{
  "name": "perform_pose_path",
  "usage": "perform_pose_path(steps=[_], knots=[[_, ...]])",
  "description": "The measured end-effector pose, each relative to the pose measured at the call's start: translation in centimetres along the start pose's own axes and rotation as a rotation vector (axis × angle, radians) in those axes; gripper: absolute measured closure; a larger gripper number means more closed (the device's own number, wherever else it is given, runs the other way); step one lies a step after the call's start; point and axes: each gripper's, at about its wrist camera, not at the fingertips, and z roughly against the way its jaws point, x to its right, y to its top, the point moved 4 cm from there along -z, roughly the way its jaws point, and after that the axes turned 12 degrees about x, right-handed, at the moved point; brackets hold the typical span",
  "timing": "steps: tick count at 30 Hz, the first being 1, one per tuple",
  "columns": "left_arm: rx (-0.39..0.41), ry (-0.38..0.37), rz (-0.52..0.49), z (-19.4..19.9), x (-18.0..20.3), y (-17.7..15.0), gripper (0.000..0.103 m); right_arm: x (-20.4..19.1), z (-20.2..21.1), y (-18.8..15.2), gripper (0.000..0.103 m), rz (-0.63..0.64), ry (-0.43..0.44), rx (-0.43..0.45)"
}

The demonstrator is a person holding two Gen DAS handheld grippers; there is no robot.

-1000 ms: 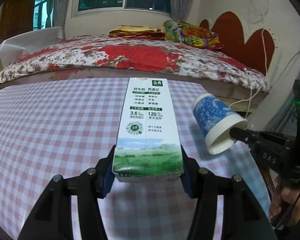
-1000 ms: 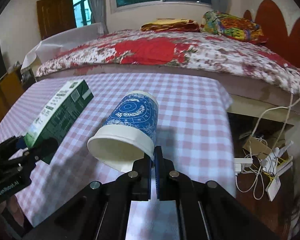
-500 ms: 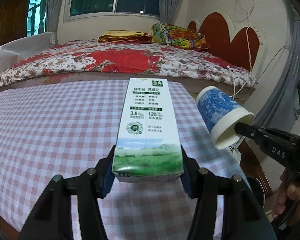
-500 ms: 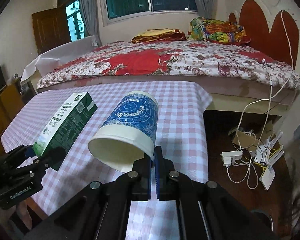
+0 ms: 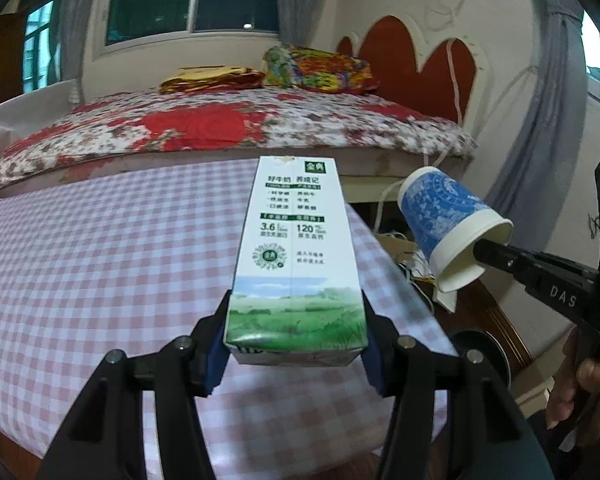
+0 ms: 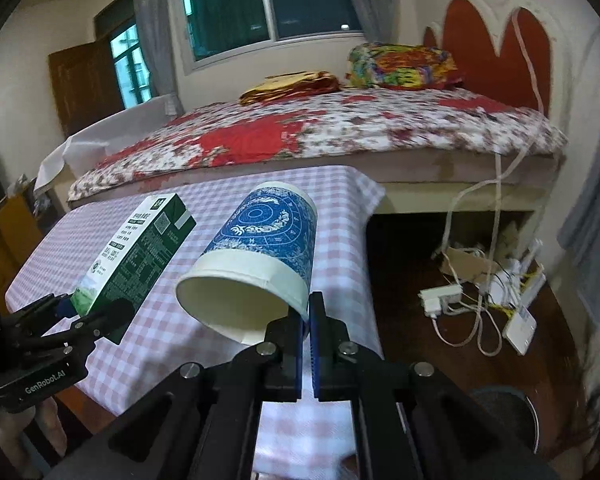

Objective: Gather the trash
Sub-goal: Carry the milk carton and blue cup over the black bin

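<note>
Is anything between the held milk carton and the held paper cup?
No. In the left wrist view only open air separates the milk carton from the paper cup; behind the gap lie the table edge and floor cables.

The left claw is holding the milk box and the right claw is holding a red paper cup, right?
Not quite. The paper cup is blue and white, not red, as the right wrist view shows. The rest holds: the left claw grips the milk box, and the right claw pinches the cup's rim.
</note>
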Motion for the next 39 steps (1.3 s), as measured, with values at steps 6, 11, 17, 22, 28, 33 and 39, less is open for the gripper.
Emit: perform_pose_path(steps=[6, 11, 17, 22, 28, 33, 39], knots=[[-0.016, -0.07, -0.02, -0.7, 3.3, -0.6, 0.047, 3.8, 2.2, -1.6, 0.1, -0.038, -0.071, -0.006], [-0.043, -0.124, -0.04, -1.3, 5.8, -1.6, 0.047, 6.8, 4.1, -2.6, 0.1, -0.083, -0.12, -0.004], [-0.076, -0.191, -0.088, -1.9, 9.3, -2.8, 0.047, 10.2, 6.1, -4.0, 0.1, -0.123, -0.194, -0.004], [-0.099, -0.263, -0.123, -2.2, 12.7, -3.7, 0.047, 13.4, 7.9, -5.5, 0.1, -0.153, -0.265, -0.017], [-0.14, -0.345, -0.16, -2.8, 16.5, -5.3, 0.047, 17.2, 10.4, -7.5, 0.1, -0.186, -0.354, -0.037], [-0.184, -0.403, -0.189, -3.3, 19.2, -7.1, 0.047, 19.8, 11.9, -9.5, 0.1, -0.192, -0.418, -0.066], [-0.254, -0.459, -0.247, -3.9, 22.5, -10.2, 0.047, 23.3, 12.8, -13.0, 0.1, -0.209, -0.486, -0.124]])
